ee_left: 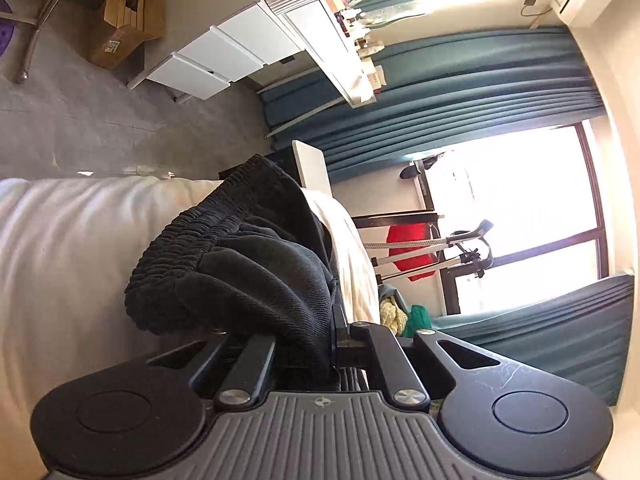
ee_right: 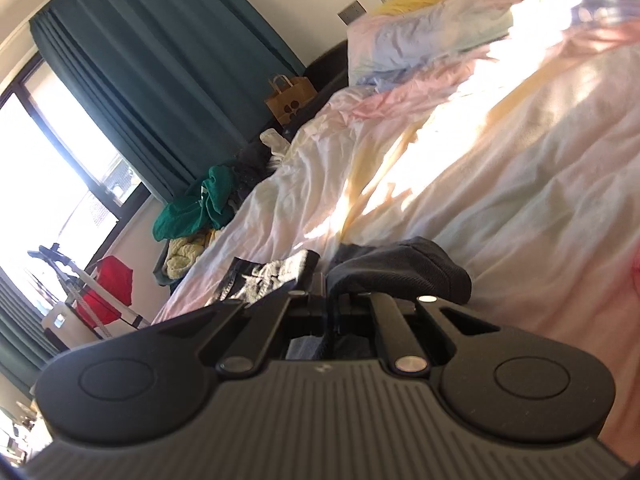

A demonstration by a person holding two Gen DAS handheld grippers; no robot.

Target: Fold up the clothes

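You had one black garment [ee_left: 256, 264] in play, bunched and pinched in both tools: your left gripper [ee_left: 334, 320] had its jaws closed on the ribbed-waist end, and your right gripper [ee_right: 324, 280] was clamped on a dark fold [ee_right: 400, 268] of it low on the bed. One patterned black-and-white piece [ee_right: 272, 276] lay at ten o'clock of the right tool. The pale, pastel-tinted duvet [ee_right: 500, 160] was rumpled and sunlit. Teal curtains [ee_left: 460, 92] framed one bright window [ee_left: 516, 200]; one white drawer unit [ee_left: 212, 56] stood at eleven o'clock, and a green and yellow clothes heap [ee_right: 192, 216] sat beside the bed.
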